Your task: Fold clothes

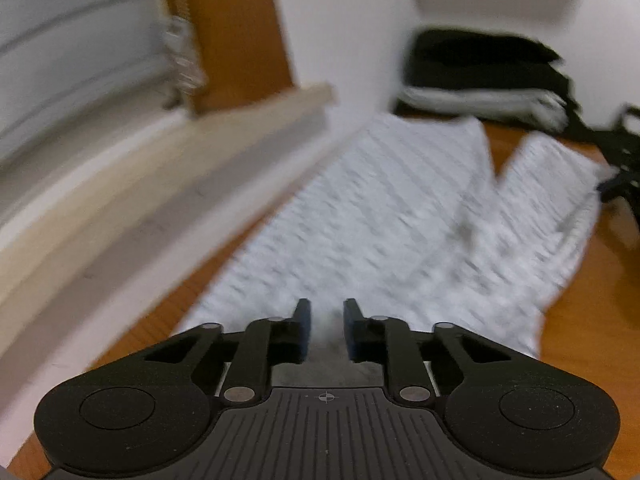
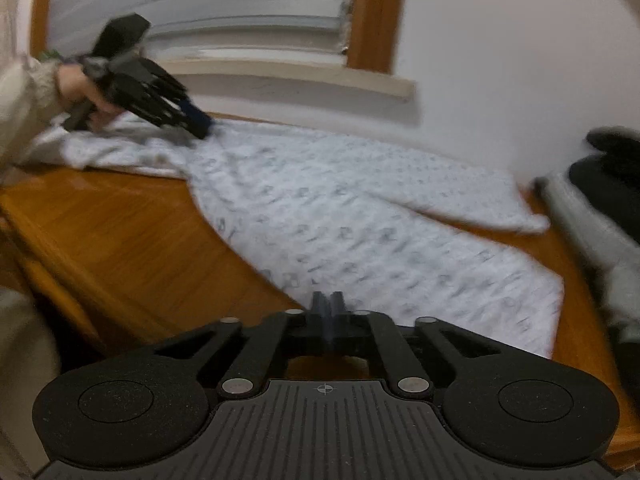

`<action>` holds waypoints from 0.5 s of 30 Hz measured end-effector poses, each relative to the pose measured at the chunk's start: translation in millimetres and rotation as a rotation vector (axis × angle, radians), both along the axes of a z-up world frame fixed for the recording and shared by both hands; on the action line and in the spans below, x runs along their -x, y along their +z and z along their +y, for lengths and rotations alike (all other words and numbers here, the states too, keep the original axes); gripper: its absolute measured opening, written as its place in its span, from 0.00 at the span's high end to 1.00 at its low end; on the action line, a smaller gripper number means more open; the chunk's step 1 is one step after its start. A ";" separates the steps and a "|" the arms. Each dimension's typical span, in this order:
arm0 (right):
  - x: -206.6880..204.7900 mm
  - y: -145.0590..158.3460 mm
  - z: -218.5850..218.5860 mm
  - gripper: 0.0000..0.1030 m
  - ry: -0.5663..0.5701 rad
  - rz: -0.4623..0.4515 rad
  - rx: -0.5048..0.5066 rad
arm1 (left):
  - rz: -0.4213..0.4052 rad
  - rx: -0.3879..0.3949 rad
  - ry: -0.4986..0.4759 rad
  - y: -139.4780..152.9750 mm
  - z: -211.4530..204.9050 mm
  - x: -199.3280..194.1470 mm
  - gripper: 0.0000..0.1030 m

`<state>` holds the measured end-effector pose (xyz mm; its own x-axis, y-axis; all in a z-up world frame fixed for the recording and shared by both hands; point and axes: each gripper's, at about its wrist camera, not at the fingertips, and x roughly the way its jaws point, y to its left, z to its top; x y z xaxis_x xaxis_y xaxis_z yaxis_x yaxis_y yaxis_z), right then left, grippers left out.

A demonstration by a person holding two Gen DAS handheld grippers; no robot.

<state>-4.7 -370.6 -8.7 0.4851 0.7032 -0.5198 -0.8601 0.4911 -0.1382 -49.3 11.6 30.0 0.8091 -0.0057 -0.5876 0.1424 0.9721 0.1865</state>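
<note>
- Lying spread across a wooden table (image 2: 120,224), white patterned trousers (image 2: 360,232) run from the far left, by the window sill (image 2: 300,76), toward the near right, with both legs flat and a wedge of bare wood showing between them.
- The left gripper (image 1: 327,322) has its jaws narrowed to a small gap at the waist end of the trousers; grey-white cloth shows between the blue pads (image 1: 306,328), but motion blur leaves it unclear whether they press on it.
- From the right wrist view, that same gripper (image 2: 196,124) tilts down onto bunched fabric at the far left, held by a hand (image 2: 80,88) in a pale sleeve (image 2: 28,92).
- The right gripper (image 2: 329,312) has its jaws fully together at the near edge of a trouser leg; whether any cloth is pinched cannot be told.
- A pile of folded clothes (image 1: 484,76), black over white, sits on the table at the far right against the white wall (image 2: 500,60).
</note>
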 end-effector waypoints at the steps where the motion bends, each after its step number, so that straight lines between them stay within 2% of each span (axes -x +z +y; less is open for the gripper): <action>1: -0.8 1.6 1.2 0.97 -0.019 -0.051 -0.002 | -0.019 0.007 0.026 1.6 3.5 -1.6 0.81; 2: -7.8 5.8 2.1 0.97 -0.026 -0.050 -0.008 | -0.031 0.024 0.052 3.1 8.3 -3.4 0.81; 4: -20.0 16.6 3.7 0.97 -0.088 -0.112 -0.047 | -0.030 0.054 0.070 5.3 14.6 -5.1 0.81; 7: -42.9 24.4 11.3 0.97 -0.149 -0.119 -0.055 | -0.037 0.080 0.076 9.0 14.4 3.2 0.65; 8: -49.4 24.6 15.0 0.97 -0.173 -0.122 -0.051 | -0.040 0.086 0.070 10.2 12.8 7.0 0.55; 9: -55.9 24.8 18.7 0.97 -0.197 -0.124 -0.047 | -0.043 0.090 0.064 11.4 10.9 10.9 0.52; 14: -77.3 9.0 27.7 0.96 -0.256 -0.060 -0.020 | -0.050 0.039 0.017 10.8 -4.3 28.1 0.50; 15: -79.6 5.8 28.9 0.93 -0.264 -0.047 -0.019 | -0.045 0.027 0.014 9.6 -5.9 28.4 0.50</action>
